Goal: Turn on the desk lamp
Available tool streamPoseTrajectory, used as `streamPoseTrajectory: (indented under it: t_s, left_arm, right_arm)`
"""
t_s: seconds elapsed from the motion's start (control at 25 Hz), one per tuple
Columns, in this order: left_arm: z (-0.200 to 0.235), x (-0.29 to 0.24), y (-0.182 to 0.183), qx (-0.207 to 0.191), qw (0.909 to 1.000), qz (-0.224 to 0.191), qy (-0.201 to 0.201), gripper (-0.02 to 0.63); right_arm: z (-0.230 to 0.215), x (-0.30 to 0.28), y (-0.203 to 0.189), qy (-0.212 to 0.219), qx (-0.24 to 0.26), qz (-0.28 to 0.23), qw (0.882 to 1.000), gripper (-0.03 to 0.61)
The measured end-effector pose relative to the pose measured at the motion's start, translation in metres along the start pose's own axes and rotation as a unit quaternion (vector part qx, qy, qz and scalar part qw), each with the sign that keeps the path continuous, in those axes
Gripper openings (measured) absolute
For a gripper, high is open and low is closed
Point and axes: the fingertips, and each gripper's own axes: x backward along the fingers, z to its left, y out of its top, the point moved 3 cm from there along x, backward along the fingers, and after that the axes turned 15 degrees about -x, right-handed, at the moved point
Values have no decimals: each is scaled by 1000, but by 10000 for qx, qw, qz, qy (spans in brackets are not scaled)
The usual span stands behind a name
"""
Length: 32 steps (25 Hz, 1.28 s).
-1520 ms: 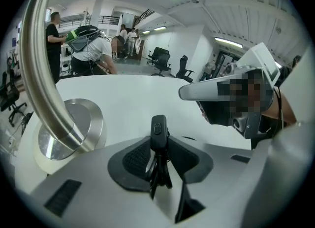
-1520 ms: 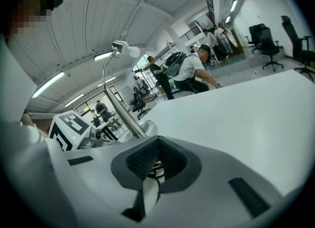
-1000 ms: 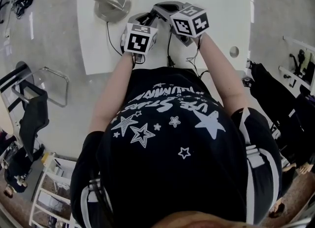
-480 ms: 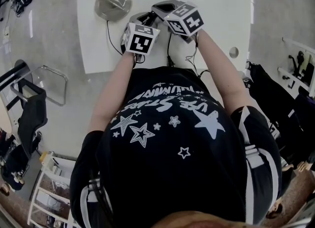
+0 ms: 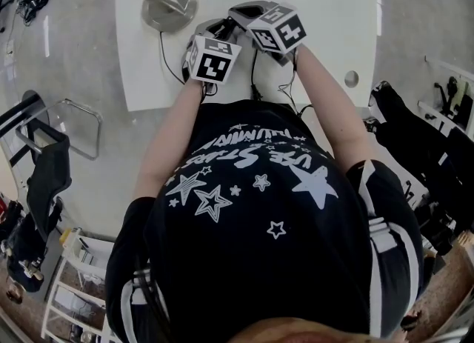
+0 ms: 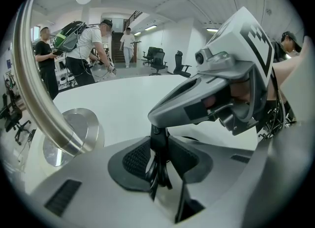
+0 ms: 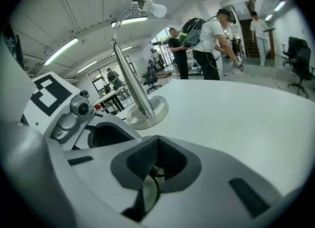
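- You hold the left gripper part-closed, its pads apparently pinching a black cord, probably to steady the lamp's lead.
- Your right gripper, jaws together and empty, sits just beside it, likely to press a switch.
- The desk lamp stands near on the white table, ahead-left.
- Only the right gripper view shows the whole lamp; the head view hides both sets of jaws.

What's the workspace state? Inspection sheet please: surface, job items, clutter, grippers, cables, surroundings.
surface: white table, mostly bare; round grommet near its right edge.
job's things: desk lamp, steel base at the table's left; bulb shows no clear glow.
clutter: nothing seen.
grippers: left gripper jaws part-open around the black cable, grip unclear; right gripper jaws closed on it, apparently.
cables: that cable leaves the steel base; gripper leads run back to the person.
surroundings: chair draped in dark cloth left of table; people standing beyond; dark bags right.
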Motion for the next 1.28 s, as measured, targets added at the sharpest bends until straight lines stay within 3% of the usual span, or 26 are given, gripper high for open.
streamPoseTrajectory:
  t_s: [0.16, 0.32, 0.92, 1.28]
  left_arm:
    - [0, 0, 0, 19, 10000, -19, 42, 126]
    - [-2, 0, 0, -43, 10000, -16, 50, 126]
    - [-4, 0, -3, 13, 9999, -69, 74, 127]
    - [-2, 7, -3, 1, 9994, -259, 232, 127]
  right_arm:
    - [-1, -1, 0, -23, -82, -14, 10000, 6]
    - [-13, 2, -1, -307, -42, -16, 9995, 5]
    - [-15, 4, -3, -91, -433, -116, 9990, 6]
    - [-6, 9, -3, -61, -279, -303, 9991, 5]
